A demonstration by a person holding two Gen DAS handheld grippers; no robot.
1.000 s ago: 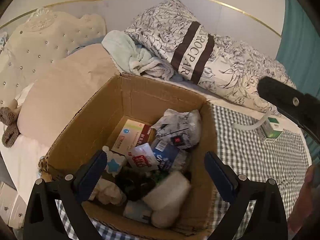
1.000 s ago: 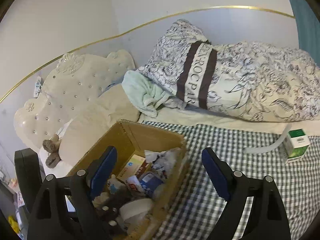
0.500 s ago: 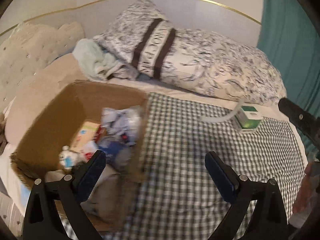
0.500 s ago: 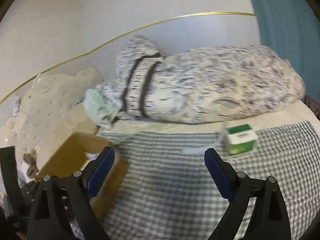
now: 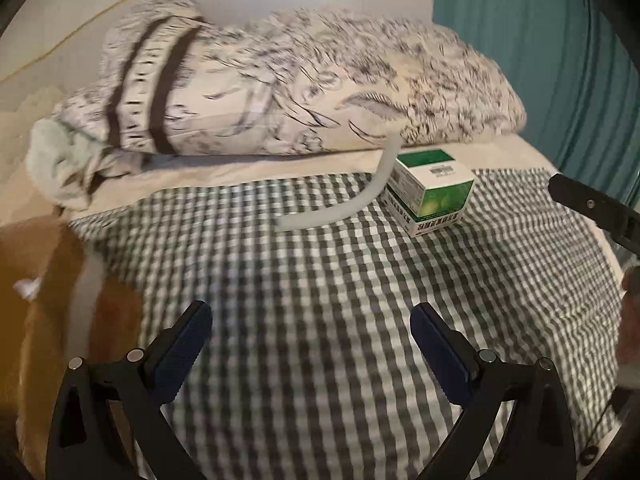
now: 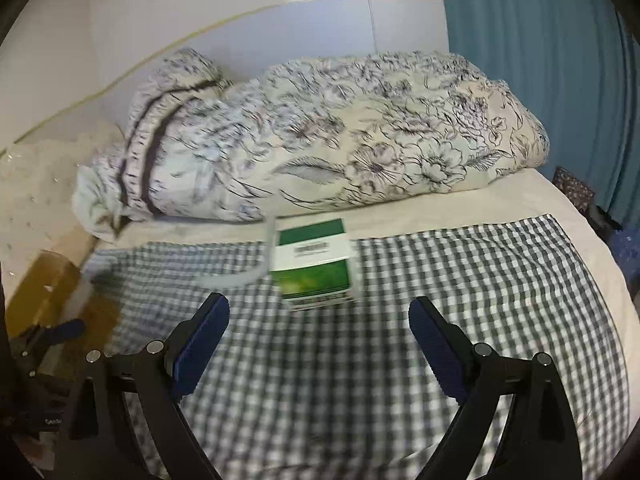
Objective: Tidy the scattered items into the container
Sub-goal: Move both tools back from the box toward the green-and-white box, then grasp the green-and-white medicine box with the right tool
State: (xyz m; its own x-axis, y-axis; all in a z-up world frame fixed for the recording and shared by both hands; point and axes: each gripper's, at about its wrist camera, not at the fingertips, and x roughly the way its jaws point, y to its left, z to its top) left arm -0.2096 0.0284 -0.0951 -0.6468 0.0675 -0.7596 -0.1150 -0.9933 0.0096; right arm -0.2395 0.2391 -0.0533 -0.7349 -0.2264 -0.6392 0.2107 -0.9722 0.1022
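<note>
A green and white carton (image 5: 430,190) (image 6: 314,266) lies on the checked cloth (image 5: 320,280) (image 6: 440,300) near the folded duvet. A curved white strip (image 5: 356,196) (image 6: 248,274) rests against the carton's left side. My right gripper (image 6: 319,318) hangs open just short of the carton, nothing between its fingers. My left gripper (image 5: 311,326) is open over bare cloth, well short of the strip. The cardboard box (image 5: 60,300) (image 6: 48,292) shows only at the left edge of both views. One finger of the right gripper (image 5: 588,204) pokes in at the right of the left wrist view.
A rolled floral duvet (image 5: 280,92) (image 6: 320,148) lies along the wall behind the carton. A teal curtain (image 5: 540,52) (image 6: 540,60) hangs at the right. A pale towel (image 5: 56,160) sits by the duvet's left end. A hand (image 5: 630,328) shows at the far right.
Both grippers have swung right, away from the cardboard box and towards the green carton. The box has slid to the left edge of both views; the carton now looks larger and nearer.
</note>
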